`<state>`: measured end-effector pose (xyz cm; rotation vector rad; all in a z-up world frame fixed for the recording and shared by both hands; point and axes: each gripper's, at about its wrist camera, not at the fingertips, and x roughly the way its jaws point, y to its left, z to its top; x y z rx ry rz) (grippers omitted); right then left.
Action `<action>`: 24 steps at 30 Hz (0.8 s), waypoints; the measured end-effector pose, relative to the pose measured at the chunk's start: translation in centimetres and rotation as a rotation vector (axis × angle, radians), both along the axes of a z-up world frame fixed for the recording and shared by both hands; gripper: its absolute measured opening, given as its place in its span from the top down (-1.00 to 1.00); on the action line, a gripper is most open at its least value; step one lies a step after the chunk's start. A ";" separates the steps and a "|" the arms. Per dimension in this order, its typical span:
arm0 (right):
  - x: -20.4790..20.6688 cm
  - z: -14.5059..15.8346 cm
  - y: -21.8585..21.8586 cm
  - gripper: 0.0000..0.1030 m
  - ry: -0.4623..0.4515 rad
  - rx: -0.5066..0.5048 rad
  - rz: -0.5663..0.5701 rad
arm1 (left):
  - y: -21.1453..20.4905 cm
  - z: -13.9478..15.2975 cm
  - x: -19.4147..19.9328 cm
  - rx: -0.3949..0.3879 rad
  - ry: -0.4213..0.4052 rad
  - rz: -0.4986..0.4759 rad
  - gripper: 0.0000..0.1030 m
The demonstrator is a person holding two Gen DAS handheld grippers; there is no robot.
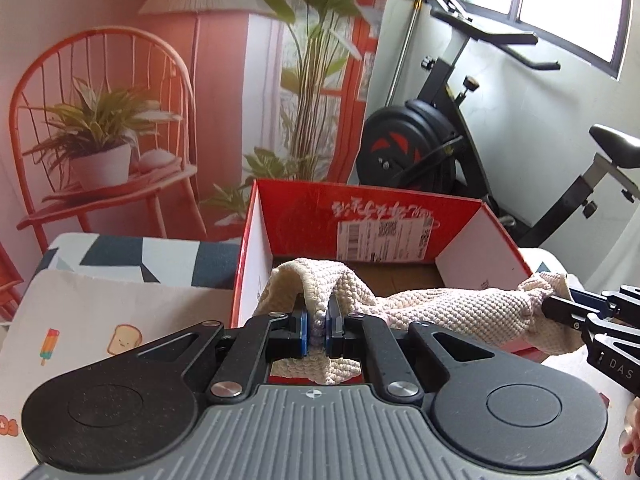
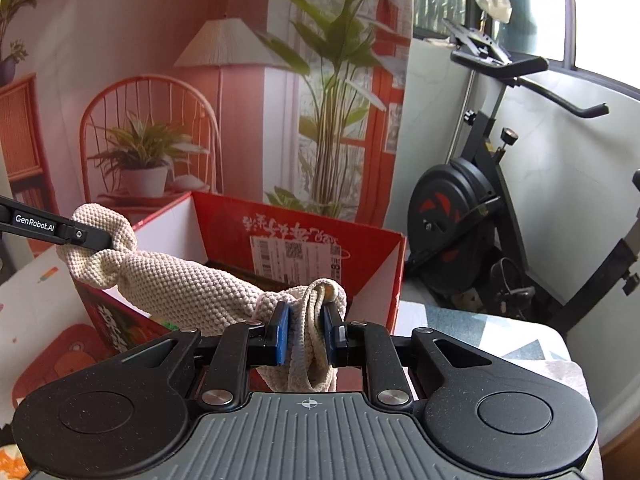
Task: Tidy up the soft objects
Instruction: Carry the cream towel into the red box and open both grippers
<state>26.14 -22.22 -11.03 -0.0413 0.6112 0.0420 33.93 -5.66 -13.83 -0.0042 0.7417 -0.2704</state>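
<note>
over the near rim of the red cardboard box (image 1: pixel 304 216) hangs a cream knitted cloth (image 1: pixel 452 308), stretched sideways between two grippers. left gripper (image 1: pixel 319 322) is clenched on one bunched end, blue pads pinching the fabric tight, just above the box's near left corner. right gripper (image 2: pixel 306 338) is clamped on the other end, a fold of cloth squeezed between its pads and trailing down below them, near the box's right side. seen from the right wrist, the cloth runs from that grip leftwards up to the other claw, sagging a little across the box's opening. box flaps stand upright on all sides, white inside on the side flaps, a shipping label (image 1: pixel 384 240) on the far wall. what shows of the brown floor inside looks bare, though the cloth hides much of it. box sits on a table with a patterned cover (image 1: pixel 120 256), cartoon toast and ice lolly prints on the left. room to the left of the box over the table is open. to the right, beyond the table's edge, an exercise bike (image 2: pixel 472 216) stands against a white wall, well apart from the box. behind everything, a printed backdrop (image 2: pixel 224 92) with a chair, lamp and plants.
</note>
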 end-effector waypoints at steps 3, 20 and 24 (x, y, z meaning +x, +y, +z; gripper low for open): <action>0.4 -0.4 -0.3 0.68 0.015 0.001 0.007 | -0.1 -0.6 1.1 0.003 0.035 0.000 0.82; -0.4 -0.9 0.3 0.45 0.014 -0.052 -0.031 | 0.4 0.2 -0.7 0.054 -0.022 -0.028 -0.01; -1.4 -0.7 0.4 0.43 0.013 -0.043 -0.038 | 0.8 1.0 -1.7 0.050 -0.039 -0.031 -0.01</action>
